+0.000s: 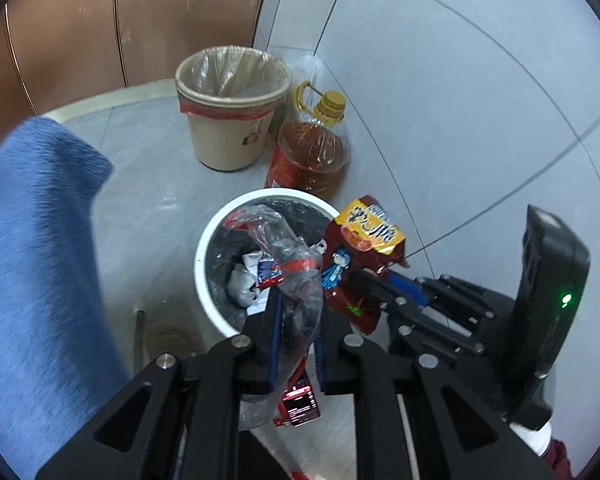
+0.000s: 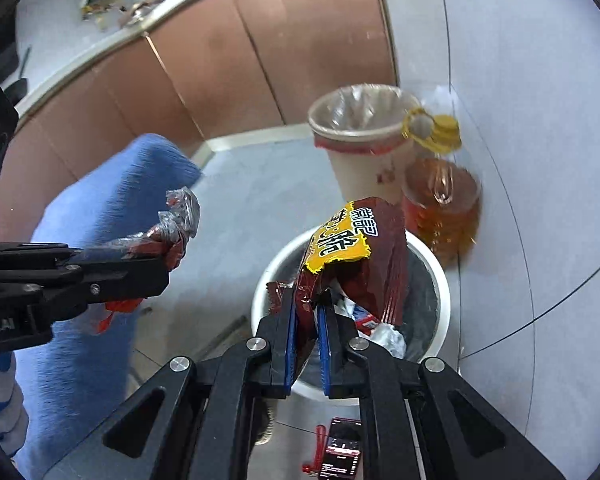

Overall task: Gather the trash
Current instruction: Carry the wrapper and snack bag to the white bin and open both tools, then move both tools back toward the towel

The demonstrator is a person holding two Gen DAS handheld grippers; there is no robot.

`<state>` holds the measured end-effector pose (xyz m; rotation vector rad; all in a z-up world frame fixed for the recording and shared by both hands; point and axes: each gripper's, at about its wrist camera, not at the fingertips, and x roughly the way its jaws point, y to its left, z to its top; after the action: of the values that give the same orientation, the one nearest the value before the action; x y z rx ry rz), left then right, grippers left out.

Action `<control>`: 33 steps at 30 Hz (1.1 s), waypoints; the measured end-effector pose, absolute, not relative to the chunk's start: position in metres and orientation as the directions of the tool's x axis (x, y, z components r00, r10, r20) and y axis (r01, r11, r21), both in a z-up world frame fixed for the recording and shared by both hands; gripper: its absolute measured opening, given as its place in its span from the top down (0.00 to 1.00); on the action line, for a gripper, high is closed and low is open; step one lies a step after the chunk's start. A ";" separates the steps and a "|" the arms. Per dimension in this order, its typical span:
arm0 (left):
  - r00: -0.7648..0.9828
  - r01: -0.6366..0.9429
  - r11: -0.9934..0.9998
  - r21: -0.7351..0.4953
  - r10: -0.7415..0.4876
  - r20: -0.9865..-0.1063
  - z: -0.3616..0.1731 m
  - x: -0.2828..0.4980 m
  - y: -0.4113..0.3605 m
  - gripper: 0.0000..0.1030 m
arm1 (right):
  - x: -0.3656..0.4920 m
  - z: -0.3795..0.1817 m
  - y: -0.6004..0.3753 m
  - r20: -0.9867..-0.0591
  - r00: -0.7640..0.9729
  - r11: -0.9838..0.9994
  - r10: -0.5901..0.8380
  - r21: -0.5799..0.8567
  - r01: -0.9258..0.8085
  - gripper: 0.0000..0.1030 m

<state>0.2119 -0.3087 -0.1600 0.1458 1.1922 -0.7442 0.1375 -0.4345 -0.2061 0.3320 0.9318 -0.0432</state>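
Note:
My left gripper (image 1: pixel 298 300) is shut on a crumpled clear plastic wrapper (image 1: pixel 284 252) with red print, held over the white trash bin (image 1: pixel 204 264). The bin has a black liner and holds crumpled paper and packets. My right gripper (image 2: pixel 309 304) is shut on a dark red snack bag (image 2: pixel 360 256) with a yellow torn top, held above the same white bin (image 2: pixel 440 320). In the left wrist view the right gripper (image 1: pixel 364 276) comes in from the right with the snack bag (image 1: pixel 356 248). In the right wrist view the left gripper (image 2: pixel 168 258) comes in from the left with the wrapper (image 2: pixel 180 216).
A beige bin (image 1: pixel 228 120) with a clear liner stands behind the white one, beside a large bottle of amber oil (image 1: pixel 312 148) against the pale tiled wall. A blue sleeve (image 1: pixel 36 248) fills the left. Brown cabinet doors (image 2: pixel 228 52) stand behind. A phone (image 2: pixel 342 452) lies on the floor.

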 end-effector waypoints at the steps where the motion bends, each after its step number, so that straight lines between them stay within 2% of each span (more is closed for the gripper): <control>1: 0.156 0.588 0.757 -0.285 -0.452 -0.878 -0.165 0.216 -0.313 0.87 | 0.141 -0.213 -0.437 -0.799 0.591 0.948 0.106 0.261 0.183 0.88; 3: 0.137 0.577 0.757 -0.306 -0.460 -0.877 -0.172 0.222 -0.317 0.84 | 0.148 -0.226 -0.441 -0.814 0.571 0.947 0.108 0.259 0.190 0.88; 5: 0.126 0.567 0.758 -0.321 -0.465 -0.876 -0.180 0.228 -0.322 0.76 | 0.153 -0.238 -0.443 -0.827 0.552 0.947 0.106 0.253 0.197 0.88; 6: 0.126 0.560 0.762 -0.326 -0.467 -0.875 -0.184 0.231 -0.324 0.67 | 0.156 -0.244 -0.445 -0.834 0.542 0.947 0.104 0.250 0.203 0.87; 7: 0.131 0.553 0.765 -0.329 -0.470 -0.873 -0.186 0.233 -0.324 0.61 | 0.157 -0.248 -0.446 -0.838 0.536 0.946 0.104 0.250 0.207 0.83; 8: 0.132 0.548 0.766 -0.336 -0.476 -0.870 -0.187 0.235 -0.325 0.59 | 0.157 -0.252 -0.447 -0.841 0.531 0.945 0.103 0.249 0.212 0.75; 10: 0.135 0.538 0.769 -0.346 -0.484 -0.865 -0.189 0.237 -0.323 0.54 | 0.155 -0.255 -0.449 -0.844 0.527 0.942 0.099 0.250 0.224 0.68; 13: 0.157 0.531 0.774 -0.346 -0.491 -0.857 -0.185 0.234 -0.320 0.54 | 0.151 -0.256 -0.452 -0.848 0.522 0.940 0.093 0.248 0.235 0.65; 17: 0.284 0.550 0.794 -0.258 -0.468 -0.837 -0.158 0.214 -0.307 0.54 | 0.142 -0.246 -0.453 -0.832 0.549 0.934 0.086 0.259 0.247 0.63; 24: 0.532 0.526 0.844 -0.101 -0.419 -0.735 -0.091 0.169 -0.270 0.54 | 0.114 -0.194 -0.440 -0.772 0.634 0.944 0.038 0.235 0.230 0.59; 33: 0.659 0.493 0.870 -0.023 -0.390 -0.643 -0.040 0.127 -0.217 0.54 | 0.082 -0.124 -0.398 -0.686 0.727 0.969 0.037 0.202 0.142 0.56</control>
<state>0.1270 -0.2166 -0.0401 0.1587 0.6893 -0.5023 0.0819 -0.3975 -0.1239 0.2492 0.7570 -0.0587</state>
